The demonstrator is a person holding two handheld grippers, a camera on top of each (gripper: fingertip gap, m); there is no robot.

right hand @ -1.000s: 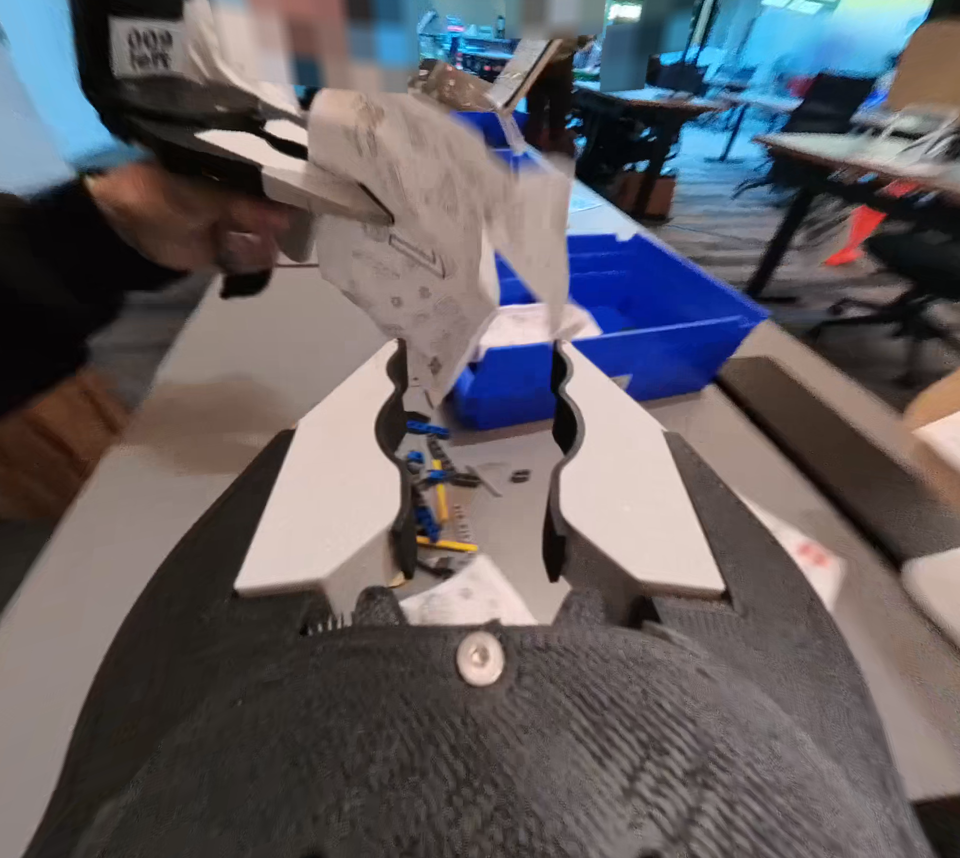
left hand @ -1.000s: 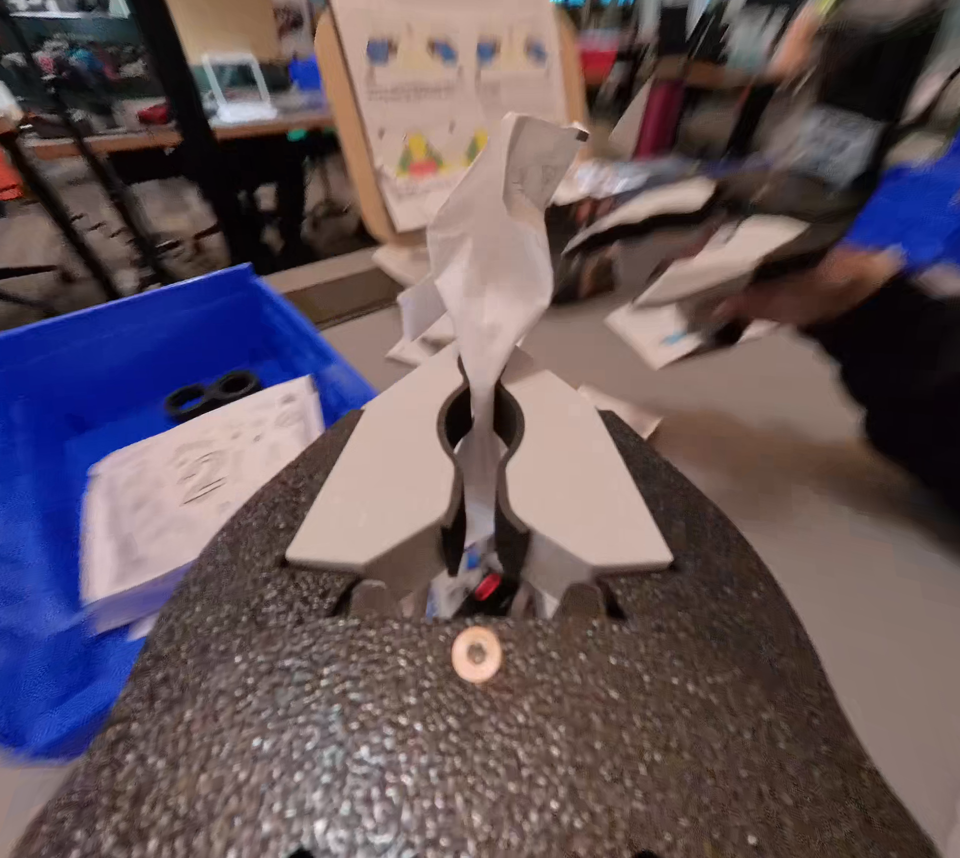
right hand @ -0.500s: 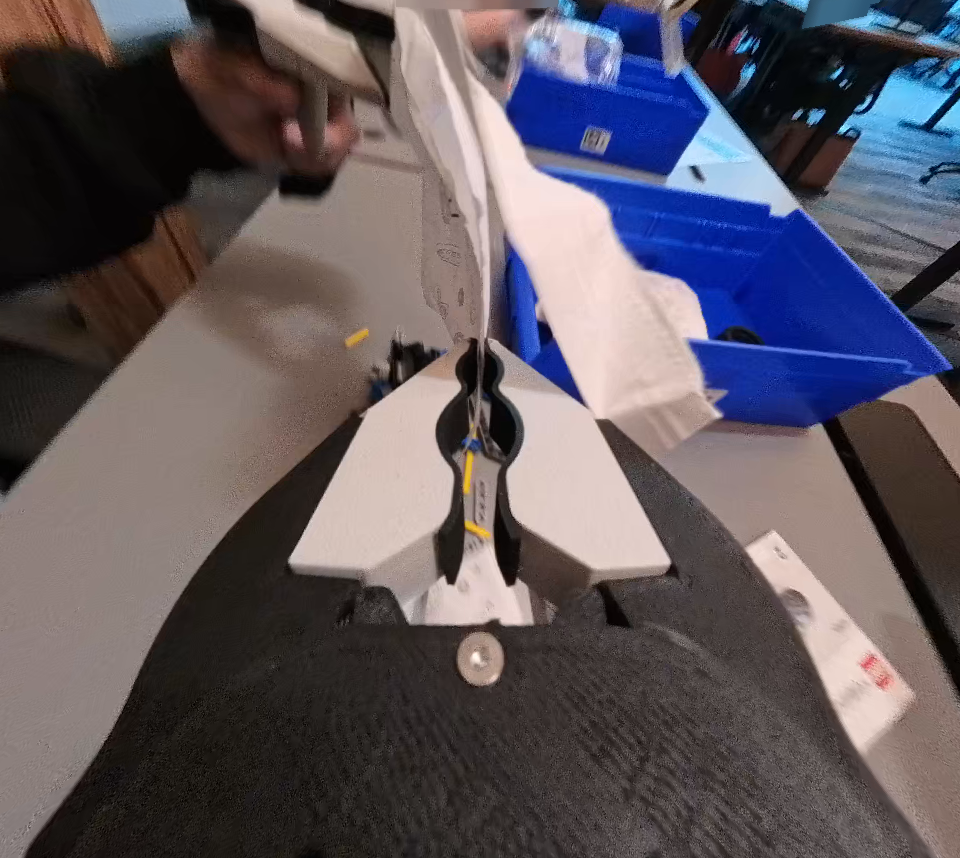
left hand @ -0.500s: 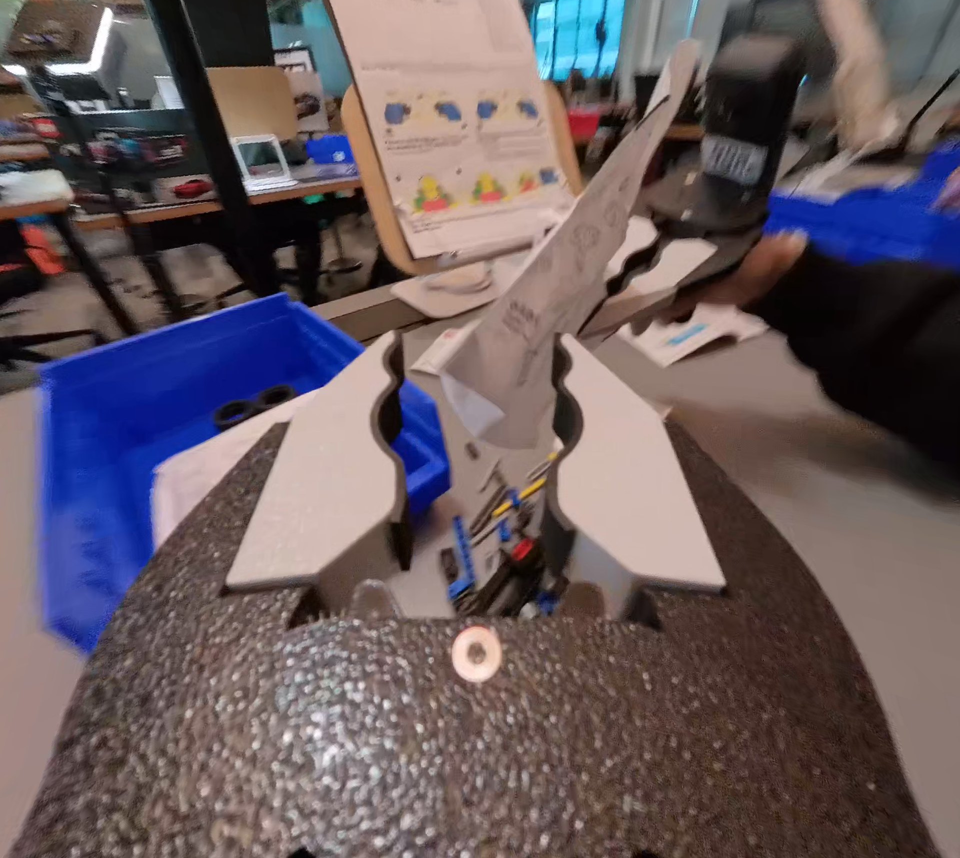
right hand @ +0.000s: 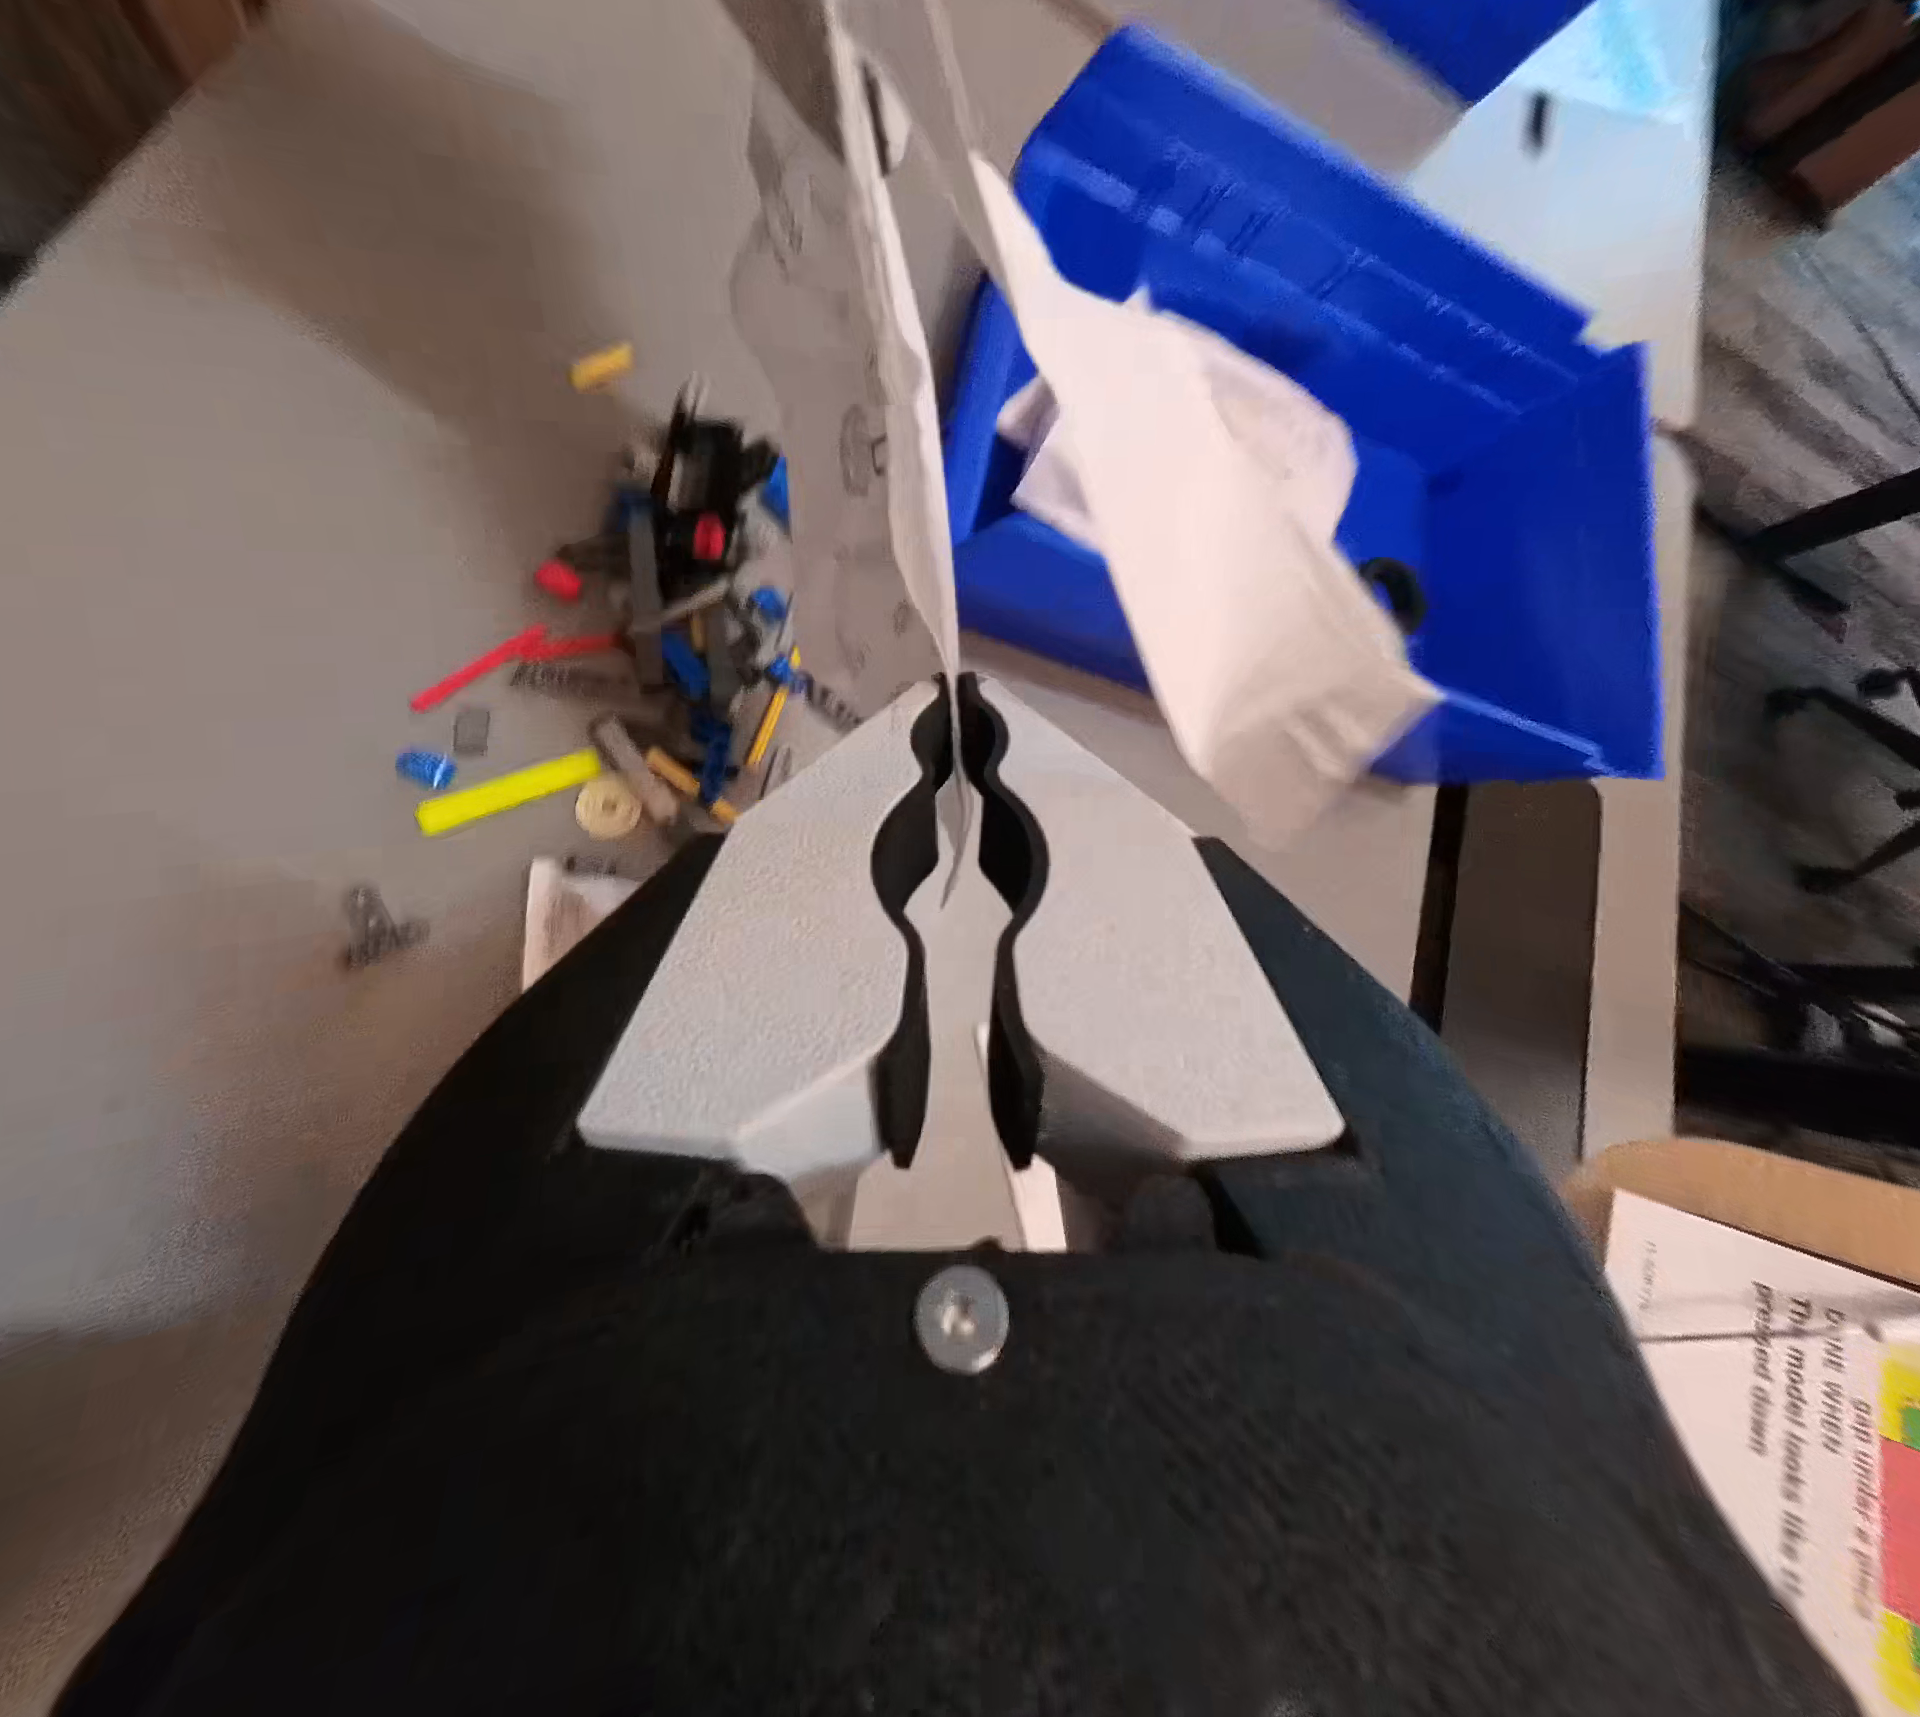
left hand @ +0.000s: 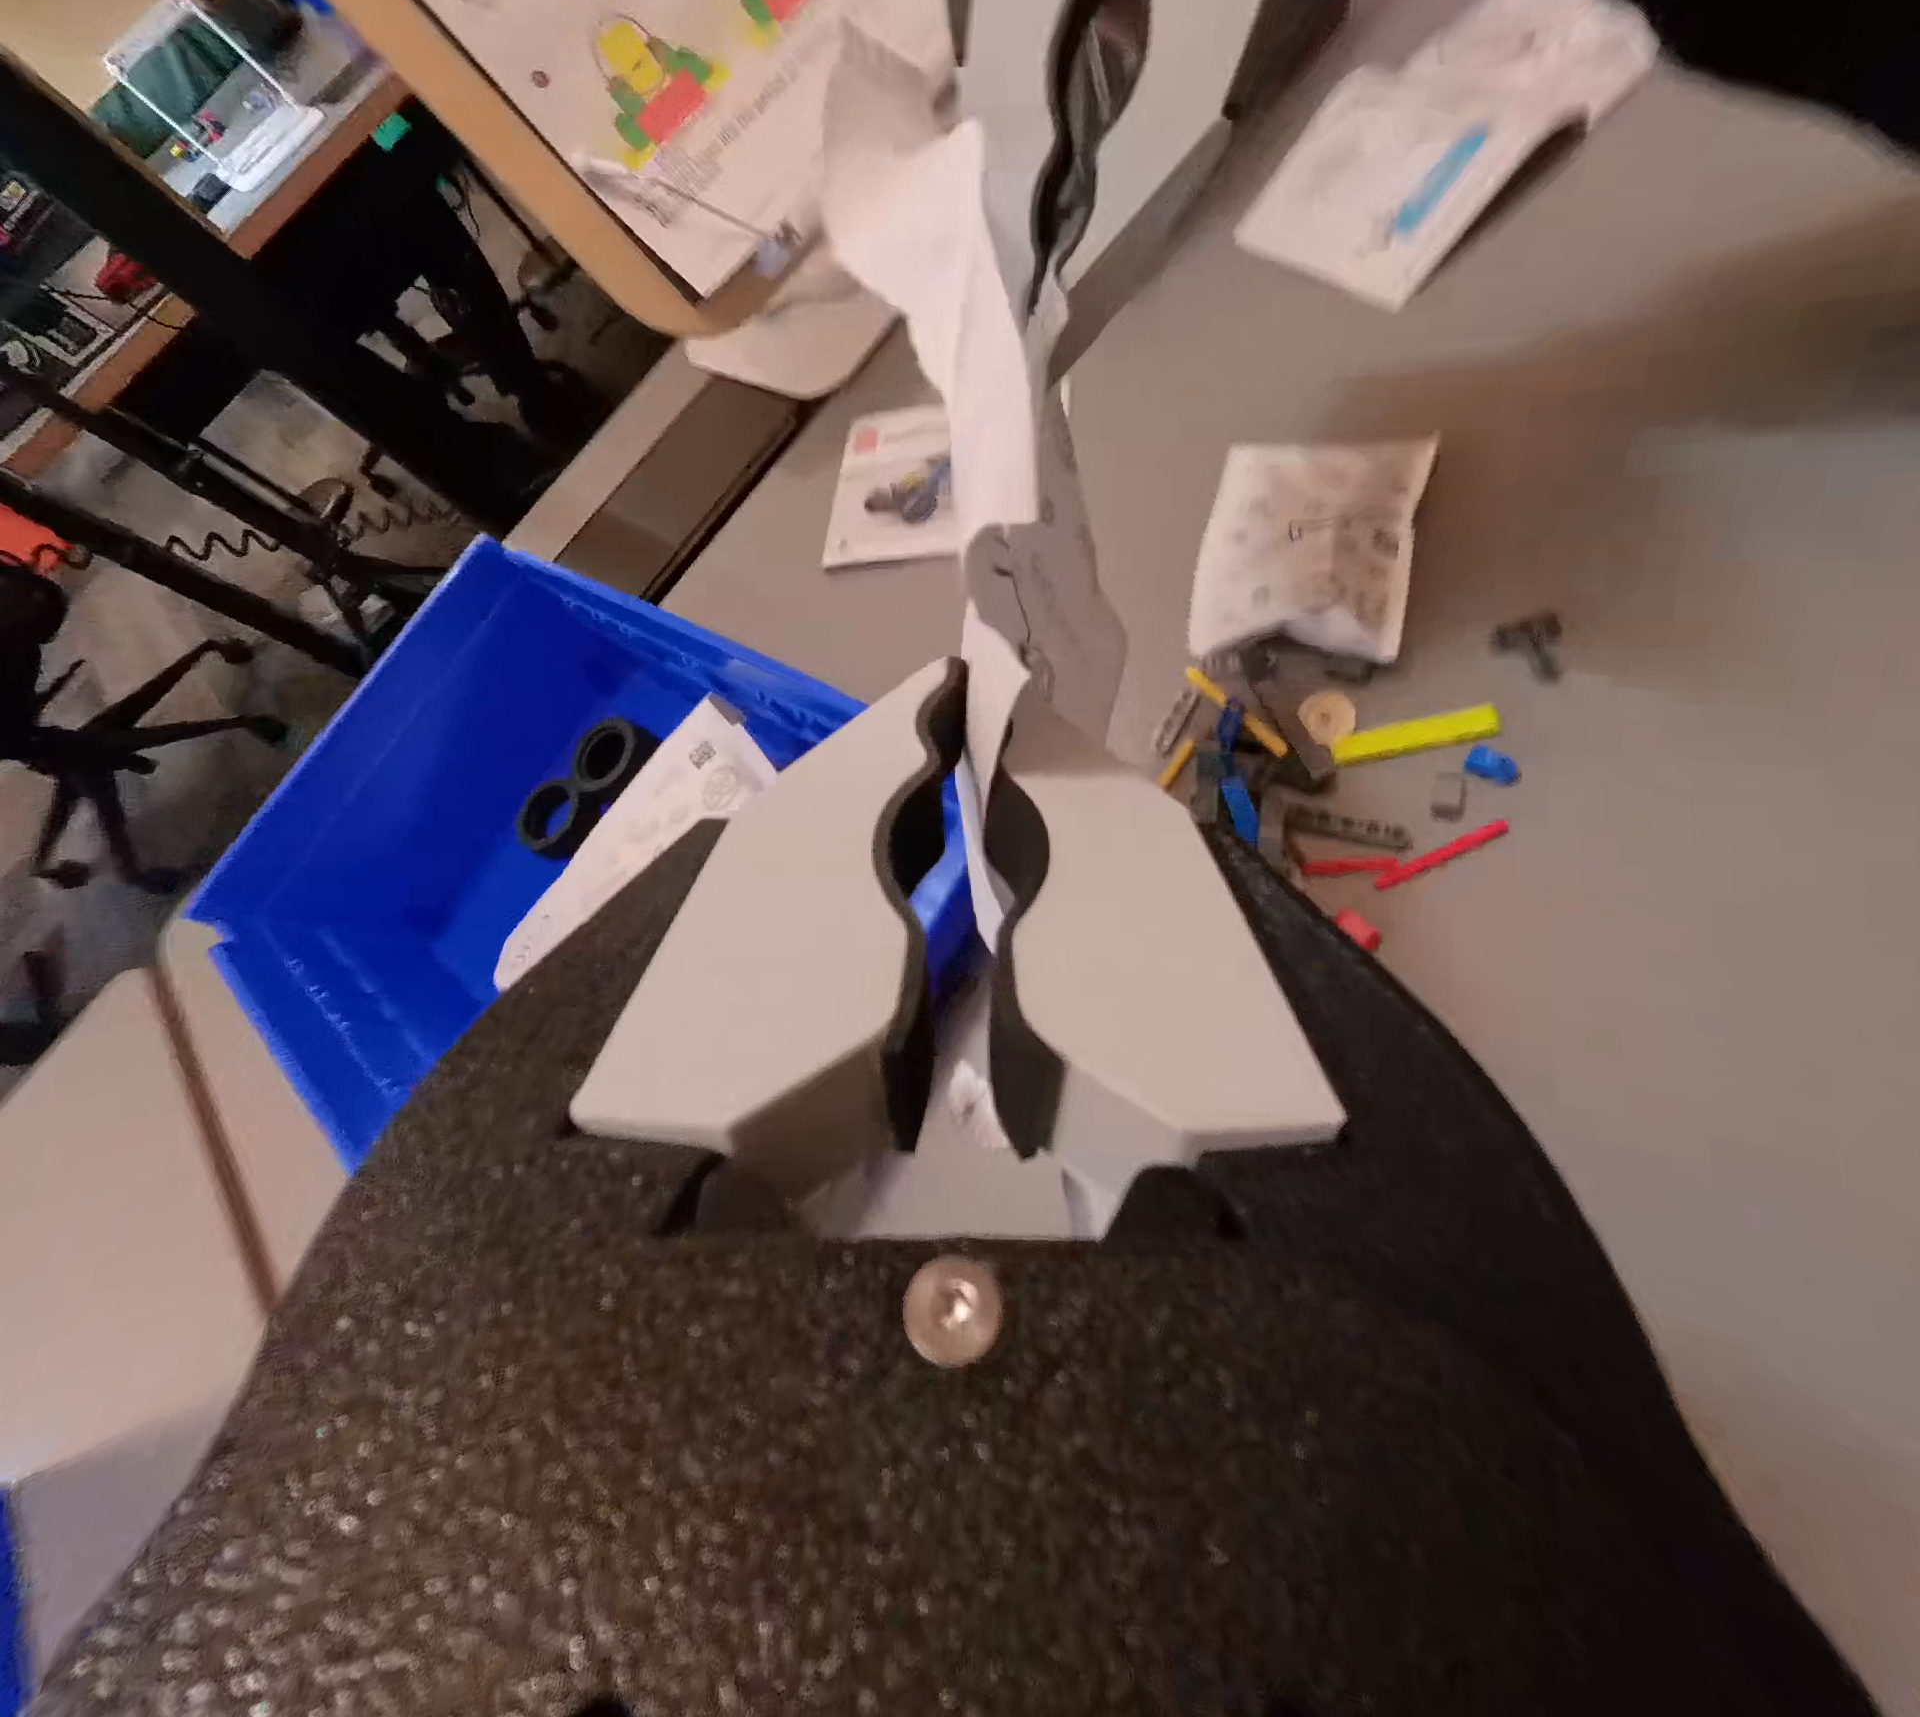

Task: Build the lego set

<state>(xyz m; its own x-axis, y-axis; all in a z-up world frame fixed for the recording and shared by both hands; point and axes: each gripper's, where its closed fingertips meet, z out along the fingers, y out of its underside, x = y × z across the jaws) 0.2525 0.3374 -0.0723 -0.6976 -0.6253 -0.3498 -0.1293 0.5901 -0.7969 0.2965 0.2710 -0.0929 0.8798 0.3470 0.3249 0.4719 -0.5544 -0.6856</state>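
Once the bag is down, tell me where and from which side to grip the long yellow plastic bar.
Pinch the long flat yellow plastic bar across its narrow width at the middle, coming straight down. It lies flat on the grey table, long edges bare; a round beige piece crowds one end. The left gripper and right gripper are shut on the white paper bag.

Both wrist views angled downward, facing each other, sharing lego pieces (left hand: 1351, 763)

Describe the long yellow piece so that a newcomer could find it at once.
Start at the blue bin on the grey table. Left of it lies a heap of loose bricks. The long yellow piece lies flat at its near-left edge, brighter and longer than the other yellow bits.
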